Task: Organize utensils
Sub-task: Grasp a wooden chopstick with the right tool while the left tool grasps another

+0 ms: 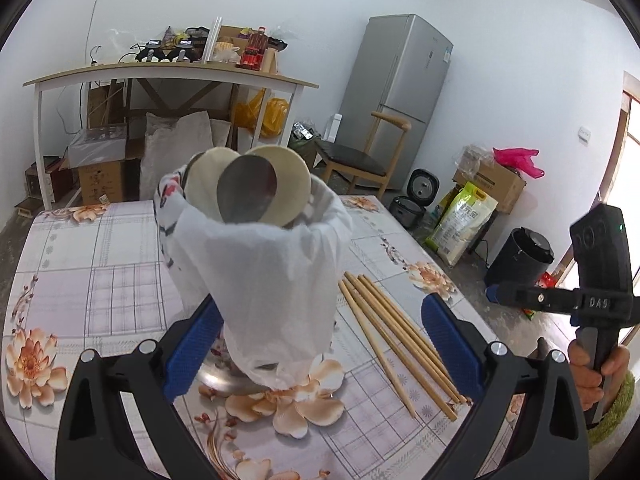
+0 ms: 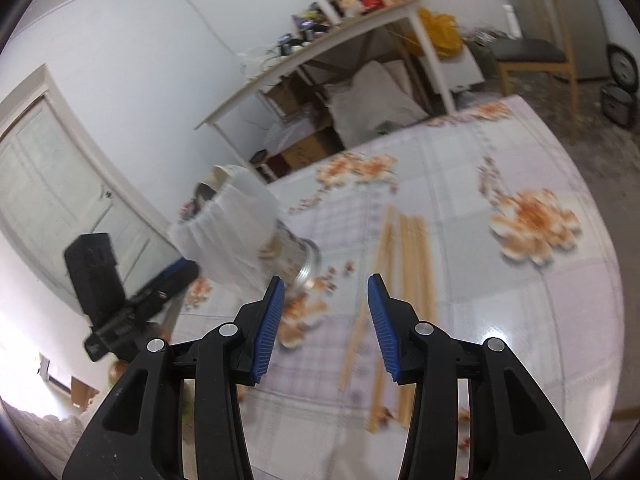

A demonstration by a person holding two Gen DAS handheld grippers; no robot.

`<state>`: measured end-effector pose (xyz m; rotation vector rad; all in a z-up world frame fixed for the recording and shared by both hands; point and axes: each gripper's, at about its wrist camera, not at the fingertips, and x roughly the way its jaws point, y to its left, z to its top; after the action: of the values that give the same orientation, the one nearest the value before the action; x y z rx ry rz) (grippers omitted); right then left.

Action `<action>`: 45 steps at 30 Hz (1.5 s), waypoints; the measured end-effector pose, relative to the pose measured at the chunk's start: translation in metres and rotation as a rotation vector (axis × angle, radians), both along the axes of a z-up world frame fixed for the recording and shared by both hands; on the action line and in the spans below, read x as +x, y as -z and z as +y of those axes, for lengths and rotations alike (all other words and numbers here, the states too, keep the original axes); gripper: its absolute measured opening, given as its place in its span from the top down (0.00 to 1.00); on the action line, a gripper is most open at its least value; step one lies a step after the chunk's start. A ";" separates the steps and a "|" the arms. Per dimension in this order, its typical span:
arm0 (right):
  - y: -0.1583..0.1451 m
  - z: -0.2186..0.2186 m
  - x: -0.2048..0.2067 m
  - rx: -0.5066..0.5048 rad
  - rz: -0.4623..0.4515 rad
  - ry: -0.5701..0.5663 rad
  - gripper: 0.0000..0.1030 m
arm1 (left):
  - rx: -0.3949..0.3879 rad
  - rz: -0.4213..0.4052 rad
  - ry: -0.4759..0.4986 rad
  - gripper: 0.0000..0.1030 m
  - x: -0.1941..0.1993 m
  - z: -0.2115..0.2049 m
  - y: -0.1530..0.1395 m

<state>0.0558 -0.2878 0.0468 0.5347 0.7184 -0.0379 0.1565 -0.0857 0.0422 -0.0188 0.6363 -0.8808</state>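
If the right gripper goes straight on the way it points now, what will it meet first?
Probably the wooden chopsticks lying on the table. The right gripper has open, empty jaws, aimed down at their near ends; blur leaves depth uncertain.

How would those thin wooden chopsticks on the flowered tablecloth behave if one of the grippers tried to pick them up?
The thin wooden chopsticks look stiff and light, so they probably won't bend. Being slim and round, lying loose side by side on the glossy flowered tablecloth, they may roll or scatter when nudged. Gripped near one end, a stick would likely pivot.

glossy tablecloth [image 1: 100,280] – matt wooden chopsticks [image 1: 394,332]
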 end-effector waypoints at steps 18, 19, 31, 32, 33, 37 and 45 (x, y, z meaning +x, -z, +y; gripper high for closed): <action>0.061 0.006 -0.020 -0.202 0.174 0.073 0.84 | 0.170 0.018 0.010 0.16 -0.081 -0.039 0.029; 0.062 0.006 -0.020 -0.201 0.174 0.072 0.86 | 0.191 0.021 0.013 0.21 -0.080 -0.047 0.033; 0.085 -0.008 -0.002 -0.179 0.221 0.051 0.93 | 0.358 0.102 0.073 0.64 -0.048 -0.112 0.077; 0.087 -0.009 -0.001 -0.180 0.228 0.049 0.93 | 0.370 0.105 0.077 0.66 -0.046 -0.116 0.080; 0.089 -0.009 0.001 -0.180 0.233 0.048 0.93 | 0.377 0.107 0.079 0.68 -0.045 -0.118 0.082; 0.093 -0.009 0.004 -0.192 0.245 0.038 0.95 | 0.400 0.115 0.088 0.71 -0.044 -0.123 0.088; 0.092 -0.006 0.009 -0.243 0.252 0.033 0.95 | 0.429 0.104 0.077 0.72 -0.043 -0.130 0.093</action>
<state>0.0648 -0.2941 -0.0456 0.3111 0.9364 -0.2233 0.1136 -0.2161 -0.0510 0.3496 0.9183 -0.8060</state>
